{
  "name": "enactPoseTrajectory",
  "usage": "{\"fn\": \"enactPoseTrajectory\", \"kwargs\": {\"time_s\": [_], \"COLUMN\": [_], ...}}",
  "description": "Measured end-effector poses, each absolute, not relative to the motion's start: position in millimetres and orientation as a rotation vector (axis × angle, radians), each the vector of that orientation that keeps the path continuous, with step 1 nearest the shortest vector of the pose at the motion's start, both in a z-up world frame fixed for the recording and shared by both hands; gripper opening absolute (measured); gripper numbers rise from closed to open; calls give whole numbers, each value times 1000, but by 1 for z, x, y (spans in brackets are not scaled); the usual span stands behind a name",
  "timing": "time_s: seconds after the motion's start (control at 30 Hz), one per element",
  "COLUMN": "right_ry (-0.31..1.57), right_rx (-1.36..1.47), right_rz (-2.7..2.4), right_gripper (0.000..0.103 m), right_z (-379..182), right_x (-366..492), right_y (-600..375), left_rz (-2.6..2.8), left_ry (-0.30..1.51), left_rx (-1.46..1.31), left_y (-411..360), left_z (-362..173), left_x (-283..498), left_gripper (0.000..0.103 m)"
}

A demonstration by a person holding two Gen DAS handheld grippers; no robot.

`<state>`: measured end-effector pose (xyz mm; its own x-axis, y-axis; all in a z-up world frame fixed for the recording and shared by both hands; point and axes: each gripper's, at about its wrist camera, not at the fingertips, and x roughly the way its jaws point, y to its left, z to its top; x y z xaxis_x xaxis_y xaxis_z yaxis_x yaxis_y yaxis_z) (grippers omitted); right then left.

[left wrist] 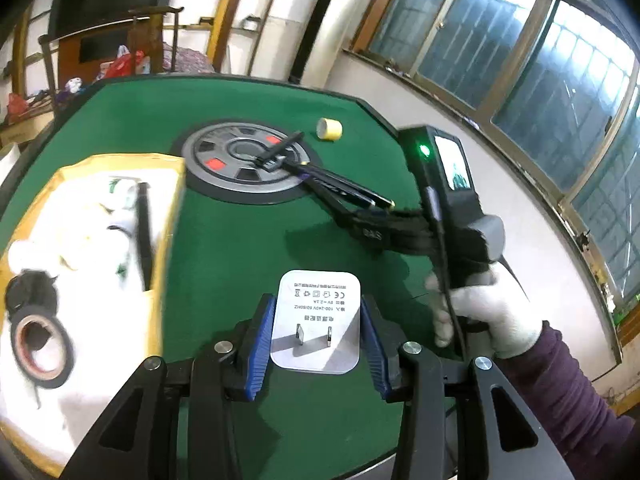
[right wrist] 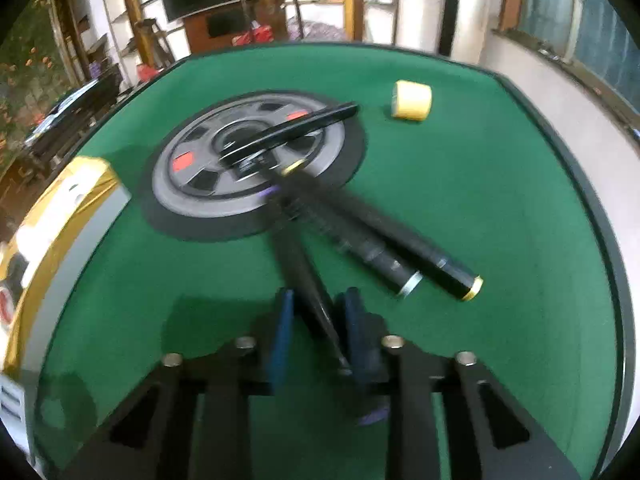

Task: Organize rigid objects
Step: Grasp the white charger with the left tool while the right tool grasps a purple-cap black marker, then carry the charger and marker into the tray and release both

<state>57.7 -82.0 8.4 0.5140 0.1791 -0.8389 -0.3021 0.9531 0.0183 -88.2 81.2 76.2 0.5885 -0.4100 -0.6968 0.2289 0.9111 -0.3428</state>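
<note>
left gripper (left wrist: pixel 318 344) is clamping a white wall charger (left wrist: pixel 316 320) between its blue pads (left wrist: pixel 260 344), prongs facing the camera, held above the green felt table (left wrist: pixel 224 248). right gripper (right wrist: pixel 316 332) is closing around a slim black pen-like stick (right wrist: pixel 308 280); blur is hiding whether the pads are actually pressing on it, so the grip cannot be told for certain. two more black pens (right wrist: pixel 384 256), one gold-capped and one silver-capped, are lying side by side just beyond that stick, their far ends reaching the grey round hub (right wrist: pixel 248 156) at the table's centre, where another black stick is lying across it. a yellow tape roll (right wrist: pixel 412 100) is sitting alone near the far edge. the yellow-rimmed tray (left wrist: pixel 168 216) is standing to the left, already holding a black tape roll (left wrist: pixel 40 344), a black stick and pale items that are too blurred to name. judgement: the charger is probably heading for the tray, so it is worth lifting it clear of the raised yellow rim, then lowering into the bare white patch beside the tape roll before releasing. the felt between tray and hub is giving open room for the swing; the right arm is crossing on the other side, well apart. the stick should be raised straight up, since dragging it risks nudging the neighbouring pens.
</note>
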Motion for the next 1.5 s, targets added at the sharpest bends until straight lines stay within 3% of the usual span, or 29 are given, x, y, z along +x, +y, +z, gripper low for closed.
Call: {"fn": "enactPoseTrajectory", "kwargs": {"time_s": [0.2,0.3,0.4,0.47,0.53,1.1,1.5], "right_ry": [1084,1089,1058,1048,1042,1012,1071], "right_rx": [-186,-181,-200,-199,-192,57,67], "right_rz": [350,344,298,295,309,544,752], "right_gripper": [19,47,48,42,14,14,15], "right_z": [11,11,9,8,10,63,75], "right_x": [15,12,17,20,20,-21,-38], "right_y": [-78,-71,-59,-52,-47,-30,65], "left_rz": [-357,-320,-275,-239,-201,-55,-85], "left_ry": [857,851,842,833,832,992,881], "left_rx": [-301,-331,-357,-355,-352,-260,-322], "left_y": [120,139,159,172,184,204,228], "left_z": [75,71,70,70,67,17,53], "left_x": [-98,-103,-113,-121,-127,-98,-131], "left_gripper": [43,43,43,43,43,44,57]}}
